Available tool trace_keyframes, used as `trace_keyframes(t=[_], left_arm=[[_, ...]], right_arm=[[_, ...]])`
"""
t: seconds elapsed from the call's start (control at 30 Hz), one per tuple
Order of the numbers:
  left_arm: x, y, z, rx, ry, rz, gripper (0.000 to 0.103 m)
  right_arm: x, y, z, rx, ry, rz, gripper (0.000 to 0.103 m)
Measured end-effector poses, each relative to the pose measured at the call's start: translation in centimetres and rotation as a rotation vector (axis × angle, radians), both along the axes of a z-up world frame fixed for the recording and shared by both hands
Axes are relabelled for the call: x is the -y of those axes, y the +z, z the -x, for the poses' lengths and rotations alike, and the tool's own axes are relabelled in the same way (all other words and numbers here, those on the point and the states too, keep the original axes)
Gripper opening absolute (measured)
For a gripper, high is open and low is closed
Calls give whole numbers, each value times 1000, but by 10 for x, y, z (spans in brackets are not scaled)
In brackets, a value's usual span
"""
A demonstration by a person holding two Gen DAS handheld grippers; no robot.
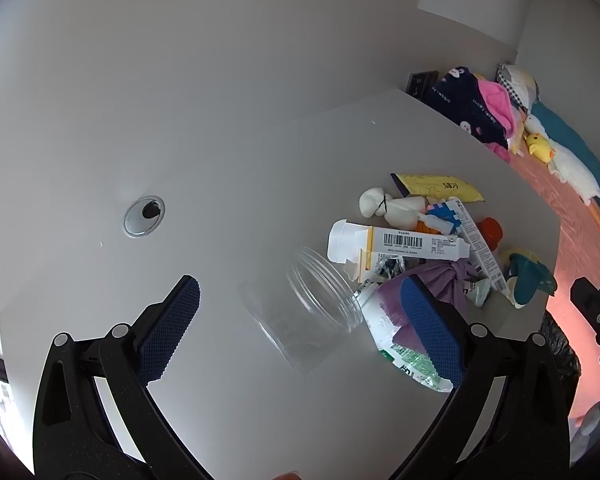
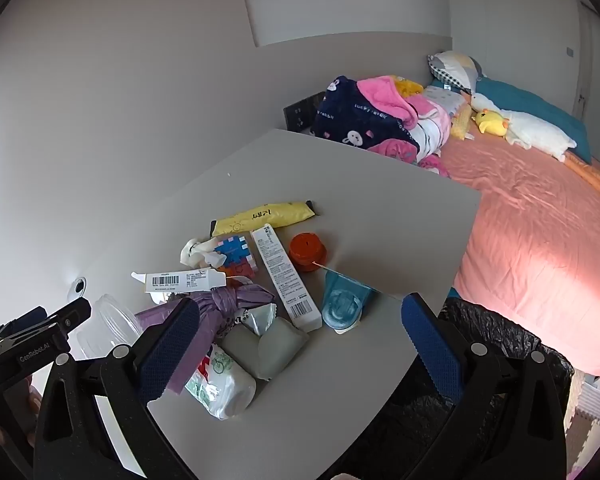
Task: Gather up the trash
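Note:
A heap of trash lies on the white table (image 2: 340,408): a knotted purple bag (image 2: 220,308), a long white box (image 2: 286,276), a barcoded tube (image 2: 184,280), a yellow packet (image 2: 264,214), an orange lid (image 2: 308,250), a teal cup (image 2: 344,304) and a green-printed bag (image 2: 220,384). A clear plastic jar (image 1: 312,312) lies on its side left of the heap. My left gripper (image 1: 300,284) is open, hovering over the jar without touching it. My right gripper (image 2: 300,304) is open above the near side of the heap, empty.
A bin with a black liner (image 2: 488,344) stands below the table's near right edge. Behind the table is a bed with a pink sheet (image 2: 540,220), blankets and plush toys. A cable grommet (image 1: 144,216) sits in the tabletop at the left.

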State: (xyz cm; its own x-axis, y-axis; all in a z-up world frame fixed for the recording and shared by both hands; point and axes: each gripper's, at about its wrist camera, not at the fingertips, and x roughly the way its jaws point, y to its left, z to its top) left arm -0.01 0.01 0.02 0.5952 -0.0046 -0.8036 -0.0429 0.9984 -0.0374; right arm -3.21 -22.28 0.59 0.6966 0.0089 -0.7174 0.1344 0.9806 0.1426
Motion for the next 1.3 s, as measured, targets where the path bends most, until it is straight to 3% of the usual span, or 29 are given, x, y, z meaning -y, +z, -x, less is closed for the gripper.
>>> trace_keyframes(t=[1.3], left_arm=[[-3, 0, 4, -7, 5, 10, 97]], right_arm=[[2, 2, 7, 1, -5, 9, 100]])
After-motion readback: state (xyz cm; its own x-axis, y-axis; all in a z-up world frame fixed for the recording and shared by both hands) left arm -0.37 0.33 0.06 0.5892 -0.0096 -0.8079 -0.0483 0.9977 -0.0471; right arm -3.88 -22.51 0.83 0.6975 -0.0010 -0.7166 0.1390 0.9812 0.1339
